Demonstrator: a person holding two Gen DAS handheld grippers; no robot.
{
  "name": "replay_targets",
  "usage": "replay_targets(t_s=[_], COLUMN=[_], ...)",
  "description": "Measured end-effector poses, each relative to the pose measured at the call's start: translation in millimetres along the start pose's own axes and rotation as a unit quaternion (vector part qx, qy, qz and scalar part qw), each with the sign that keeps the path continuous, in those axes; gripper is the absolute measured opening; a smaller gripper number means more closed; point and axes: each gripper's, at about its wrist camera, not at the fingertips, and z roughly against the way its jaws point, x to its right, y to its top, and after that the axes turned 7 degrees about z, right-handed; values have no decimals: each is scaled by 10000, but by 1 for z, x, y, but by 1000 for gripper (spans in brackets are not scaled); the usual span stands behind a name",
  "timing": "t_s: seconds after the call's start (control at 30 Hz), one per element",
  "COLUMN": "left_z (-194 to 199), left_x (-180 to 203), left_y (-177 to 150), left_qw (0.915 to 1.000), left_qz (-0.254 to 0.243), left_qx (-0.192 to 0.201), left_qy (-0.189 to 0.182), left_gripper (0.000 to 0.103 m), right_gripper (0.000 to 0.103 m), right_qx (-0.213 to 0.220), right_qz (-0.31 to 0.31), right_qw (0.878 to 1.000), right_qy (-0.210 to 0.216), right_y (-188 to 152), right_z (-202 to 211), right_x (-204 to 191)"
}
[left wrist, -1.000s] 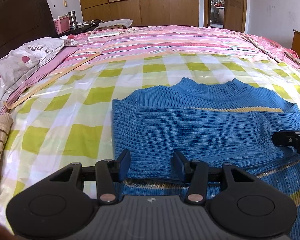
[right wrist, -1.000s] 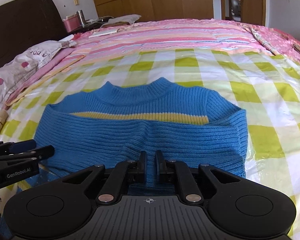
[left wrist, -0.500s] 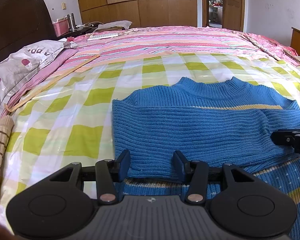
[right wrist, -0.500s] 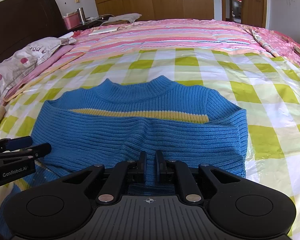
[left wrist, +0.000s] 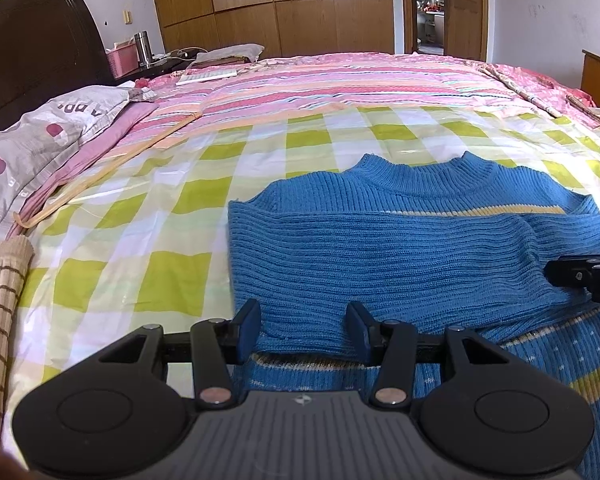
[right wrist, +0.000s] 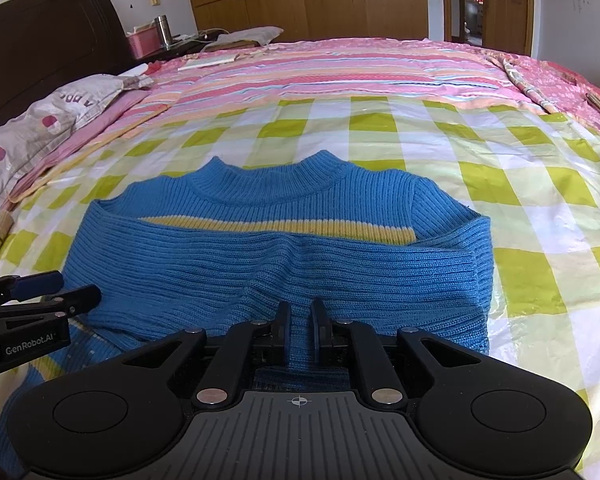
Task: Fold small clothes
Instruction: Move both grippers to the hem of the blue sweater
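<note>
Left wrist view, left to right:

1. Dark headboard [left wrist: 32, 48], upper left of the frame; below it we note a spotted pillow [left wrist: 40, 136].
2. Ribbed beige cloth [left wrist: 0, 312], left edge, lower half.
3. Green-checked sheet [left wrist: 148, 248] over the bed, with a pink striped quilt [left wrist: 340, 84] beyond it in the upper middle.
4. Left hand-held gripper [left wrist: 304, 332], bottom centre: fingers spread wide, the near folded edge of the sweater lying between them; we cannot tell whether either pad touches the knit.
5. Blue sweater [left wrist: 400, 248], centre to right of the frame, flat on the checked sheet, collar away from the camera, sleeves folded across the chest over a yellow stripe.
6. Tip of the other gripper, right edge, over the sweater.

Right wrist view:

7. Right hand-held gripper [right wrist: 299, 330], bottom centre: fingers drawn close with a narrow gap, sweater [right wrist: 284, 256] fabric seen in that gap; we cannot tell whether it is pinched.
</note>
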Motion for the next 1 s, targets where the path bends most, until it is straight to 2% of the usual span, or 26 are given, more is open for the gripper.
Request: replay_targets(t_s=[0.33, 0.43, 1.0], left_z=[20, 29, 83], left_x=[-4, -8, -36], left_y=[-8, -15, -85], left_qw=[10000, 10000, 9985], left_qz=[-32, -6, 178], left_qx=[-2, -30, -517], left_qy=[18, 18, -74], left_gripper=[53, 53, 53], right_gripper=[12, 16, 16], right_qx=[45, 19, -366], right_qz=[88, 149, 332], right_qw=[9999, 9999, 9987], right_qy=[37, 54, 117], right_y=[-8, -16, -87], right_z=[28, 41, 106], right_x=[-2, -4, -10])
